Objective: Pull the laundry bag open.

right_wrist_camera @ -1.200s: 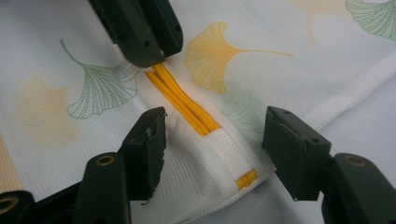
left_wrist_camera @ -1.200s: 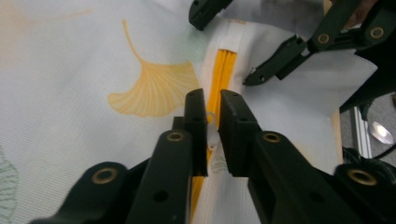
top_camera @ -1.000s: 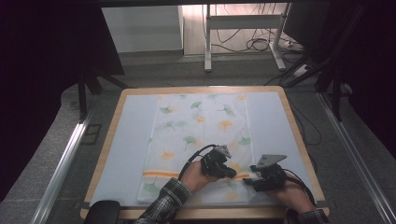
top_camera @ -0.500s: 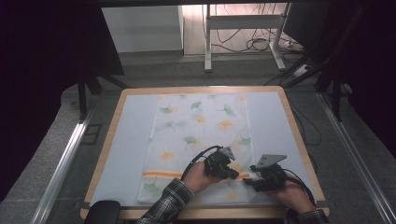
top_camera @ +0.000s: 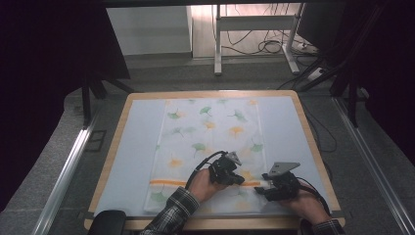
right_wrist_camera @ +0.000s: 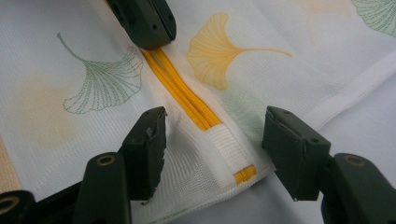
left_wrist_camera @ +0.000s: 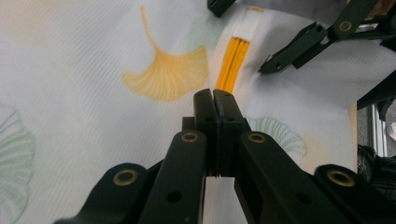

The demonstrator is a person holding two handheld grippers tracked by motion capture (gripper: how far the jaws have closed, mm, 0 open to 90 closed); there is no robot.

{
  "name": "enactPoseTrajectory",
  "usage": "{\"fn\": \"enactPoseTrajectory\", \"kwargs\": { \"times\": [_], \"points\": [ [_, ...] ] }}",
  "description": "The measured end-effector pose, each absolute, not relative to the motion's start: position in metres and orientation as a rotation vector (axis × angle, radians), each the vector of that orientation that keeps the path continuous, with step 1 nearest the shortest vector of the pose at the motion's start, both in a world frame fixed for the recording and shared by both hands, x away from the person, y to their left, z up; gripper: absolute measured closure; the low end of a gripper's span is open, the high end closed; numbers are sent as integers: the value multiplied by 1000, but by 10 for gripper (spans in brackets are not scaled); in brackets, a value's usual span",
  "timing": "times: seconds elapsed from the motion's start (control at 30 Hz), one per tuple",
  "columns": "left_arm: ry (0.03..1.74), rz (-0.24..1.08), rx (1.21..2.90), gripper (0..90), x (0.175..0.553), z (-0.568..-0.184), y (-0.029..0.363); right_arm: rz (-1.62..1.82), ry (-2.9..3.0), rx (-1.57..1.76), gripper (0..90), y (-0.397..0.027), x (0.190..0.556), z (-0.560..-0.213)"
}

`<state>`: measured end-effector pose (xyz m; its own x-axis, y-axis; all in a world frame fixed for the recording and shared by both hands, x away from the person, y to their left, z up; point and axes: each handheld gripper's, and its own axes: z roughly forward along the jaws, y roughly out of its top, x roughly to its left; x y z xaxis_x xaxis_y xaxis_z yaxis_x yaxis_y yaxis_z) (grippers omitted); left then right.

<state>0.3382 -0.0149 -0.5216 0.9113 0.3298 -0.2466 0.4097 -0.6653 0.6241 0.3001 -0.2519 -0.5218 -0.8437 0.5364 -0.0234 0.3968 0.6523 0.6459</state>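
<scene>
Pinching the orange zipper (right_wrist_camera: 180,91), the left gripper (left_wrist_camera: 214,100) is closed, while the right gripper (right_wrist_camera: 212,135) straddles its end, half-open.

Nothing readable is showing up anywhere: no words, labels, brand marks or numbers.
</scene>
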Motion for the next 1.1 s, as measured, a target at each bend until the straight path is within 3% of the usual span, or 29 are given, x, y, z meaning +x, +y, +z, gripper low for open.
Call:
{"fn": "enactPoseTrajectory", "kwargs": {
  "times": [1.1],
  "points": [
    [614, -112, 2338, 900, 329, -523, 35, 966, 2656, 763, 395, -252, 300, -522]
  ]
}}
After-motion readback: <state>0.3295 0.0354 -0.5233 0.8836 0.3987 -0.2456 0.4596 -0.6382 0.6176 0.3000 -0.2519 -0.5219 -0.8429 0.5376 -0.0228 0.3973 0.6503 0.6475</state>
